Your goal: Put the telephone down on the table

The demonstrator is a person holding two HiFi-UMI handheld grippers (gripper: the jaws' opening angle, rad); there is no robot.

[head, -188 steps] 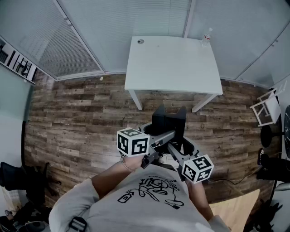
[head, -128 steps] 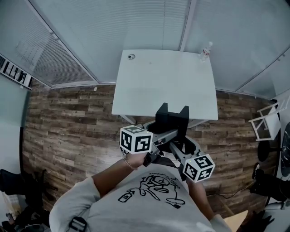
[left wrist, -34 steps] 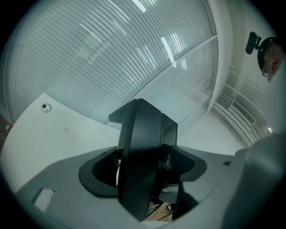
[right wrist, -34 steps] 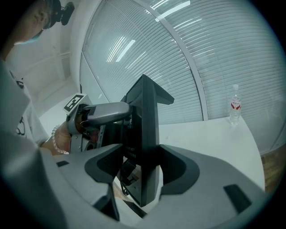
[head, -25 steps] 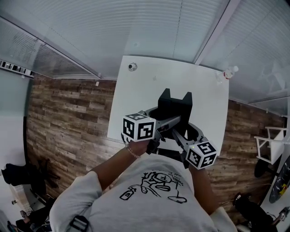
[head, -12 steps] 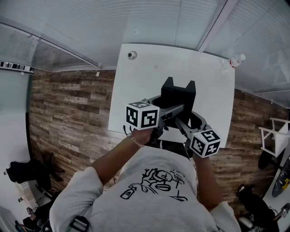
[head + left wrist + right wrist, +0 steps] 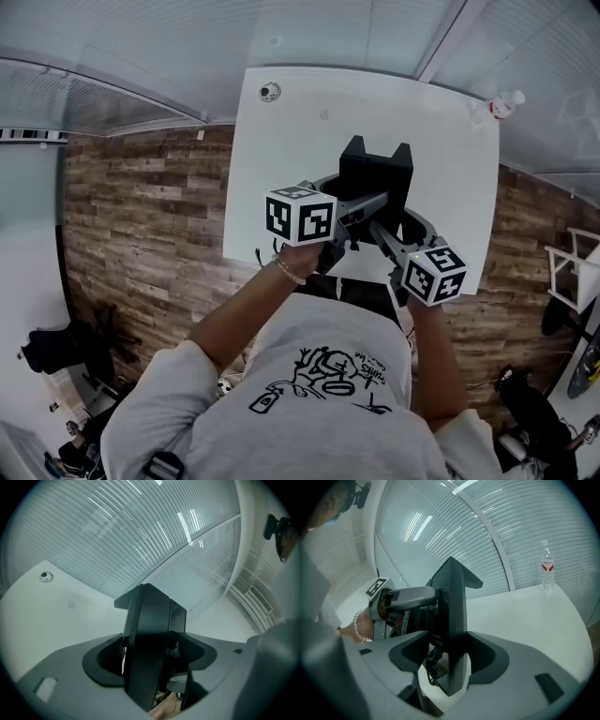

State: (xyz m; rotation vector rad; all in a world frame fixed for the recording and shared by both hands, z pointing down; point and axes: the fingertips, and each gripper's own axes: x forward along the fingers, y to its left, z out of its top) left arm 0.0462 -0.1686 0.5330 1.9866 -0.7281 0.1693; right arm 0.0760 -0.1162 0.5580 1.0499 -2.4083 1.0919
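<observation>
A black desk telephone hangs over the white table, held between both grippers. My left gripper is shut on its left edge; in the left gripper view the black telephone fills the space between the jaws. My right gripper is shut on its right edge, and the right gripper view shows the telephone standing edge-on above the white table, with the left gripper behind it. Whether the telephone touches the tabletop is hidden.
A clear water bottle stands at the table's far right corner. A small round cable grommet sits at the far left corner. White blinds back the table. Wood floor lies to the left; a white chair stands at right.
The person has walked up from the floor to the table with the telephone in both grippers. In the last second the telephone moved farther over the tabletop.
</observation>
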